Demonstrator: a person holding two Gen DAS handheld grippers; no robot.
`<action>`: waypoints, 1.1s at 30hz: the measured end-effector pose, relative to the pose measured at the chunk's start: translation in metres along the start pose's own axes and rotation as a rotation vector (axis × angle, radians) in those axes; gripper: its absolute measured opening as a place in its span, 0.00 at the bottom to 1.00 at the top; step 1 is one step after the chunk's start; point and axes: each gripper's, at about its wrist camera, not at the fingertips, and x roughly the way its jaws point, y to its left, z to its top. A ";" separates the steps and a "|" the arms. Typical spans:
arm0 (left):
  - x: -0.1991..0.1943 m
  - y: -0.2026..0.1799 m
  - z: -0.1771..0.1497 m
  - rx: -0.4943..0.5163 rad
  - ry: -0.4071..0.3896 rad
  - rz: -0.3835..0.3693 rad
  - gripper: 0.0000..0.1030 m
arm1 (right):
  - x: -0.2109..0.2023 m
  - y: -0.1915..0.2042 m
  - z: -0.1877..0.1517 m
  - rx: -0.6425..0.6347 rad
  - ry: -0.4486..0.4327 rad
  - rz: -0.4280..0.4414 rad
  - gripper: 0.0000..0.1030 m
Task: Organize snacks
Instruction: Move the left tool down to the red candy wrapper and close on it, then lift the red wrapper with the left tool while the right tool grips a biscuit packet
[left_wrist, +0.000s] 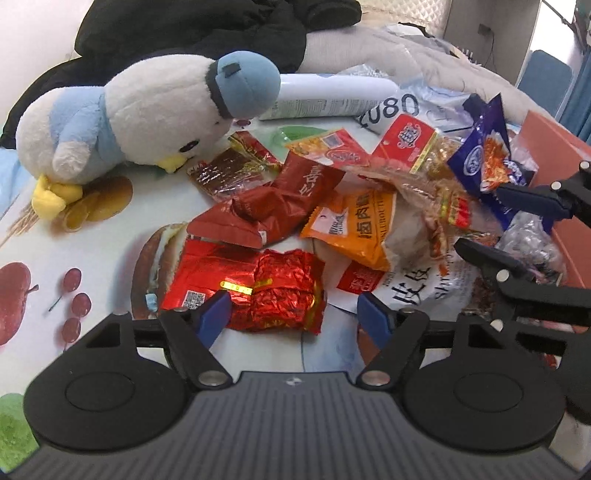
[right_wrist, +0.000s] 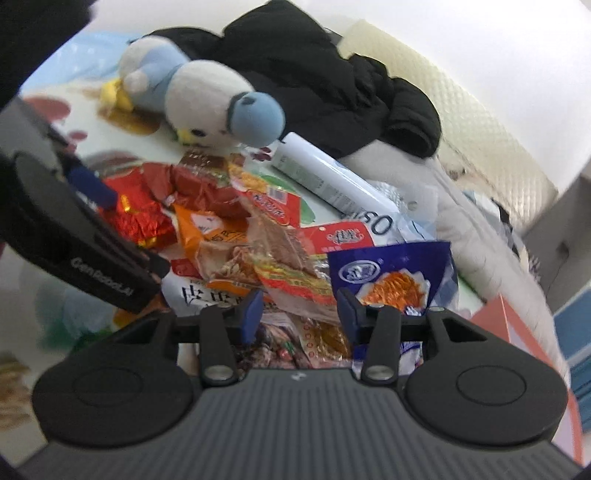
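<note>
**Snack heap between two parted grippers**

A fruit-printed surface (left_wrist: 110, 236) carries everything, with a black garment (left_wrist: 192, 29) bunched along its far edge. A white-and-blue plush bird (left_wrist: 147, 110) lies face down beside a white tube (left_wrist: 332, 96). The snack pile (left_wrist: 332, 206) spreads across the middle: a white bag with large characters (left_wrist: 406, 288), a crumpled red foil pack (left_wrist: 266, 291), an orange packet (left_wrist: 354, 229) and a dark blue packet (right_wrist: 391, 273) near an orange box (left_wrist: 554, 147). The left hand-held gripper (left_wrist: 297, 314) hangs released over the foil pack, gripping nothing. The right hand-held gripper (right_wrist: 299, 314) is likewise spread, empty, low over the pile beside the blue packet.
</note>
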 end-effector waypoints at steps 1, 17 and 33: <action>0.002 0.000 0.000 0.001 0.001 0.005 0.75 | 0.002 0.004 -0.001 -0.026 -0.003 -0.006 0.45; -0.007 0.008 0.000 -0.034 -0.007 0.014 0.37 | 0.004 0.015 0.007 -0.074 -0.055 0.051 0.04; -0.091 -0.012 -0.026 -0.087 -0.031 -0.034 0.35 | -0.072 -0.006 0.003 0.172 -0.075 0.127 0.03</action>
